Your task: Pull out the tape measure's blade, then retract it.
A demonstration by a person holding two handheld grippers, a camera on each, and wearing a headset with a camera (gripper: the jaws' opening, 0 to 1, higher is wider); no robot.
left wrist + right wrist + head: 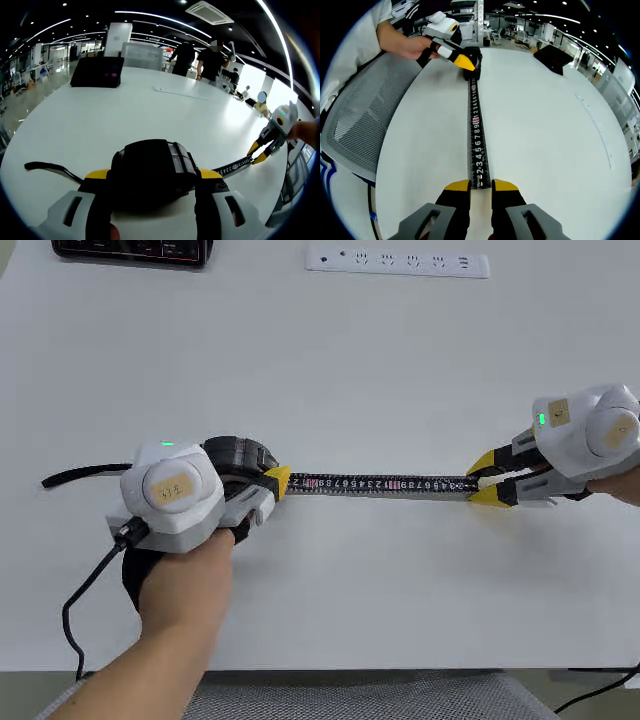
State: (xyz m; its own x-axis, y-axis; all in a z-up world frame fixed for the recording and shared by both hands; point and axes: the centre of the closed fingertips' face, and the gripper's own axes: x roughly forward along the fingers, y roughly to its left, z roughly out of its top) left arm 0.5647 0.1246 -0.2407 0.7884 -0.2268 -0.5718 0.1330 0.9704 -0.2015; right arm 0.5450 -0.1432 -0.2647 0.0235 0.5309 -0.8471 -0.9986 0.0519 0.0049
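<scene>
A black tape measure case (240,462) (152,170) (472,62) rests on the white table (330,370). My left gripper (272,483) (154,175) is shut on the case, its yellow-tipped jaws on both sides. The dark blade (380,484) (479,135) (235,167) with white numbers stretches out flat to the right. My right gripper (485,480) (481,186) is shut on the blade's end. A black wrist strap (75,476) (50,168) trails left of the case.
A white power strip (398,260) (175,91) lies at the table's far edge, and a black device (135,250) (97,72) (552,56) at the far left. A mesh chair (365,120) stands by the near edge. Several people stand beyond the table (200,60).
</scene>
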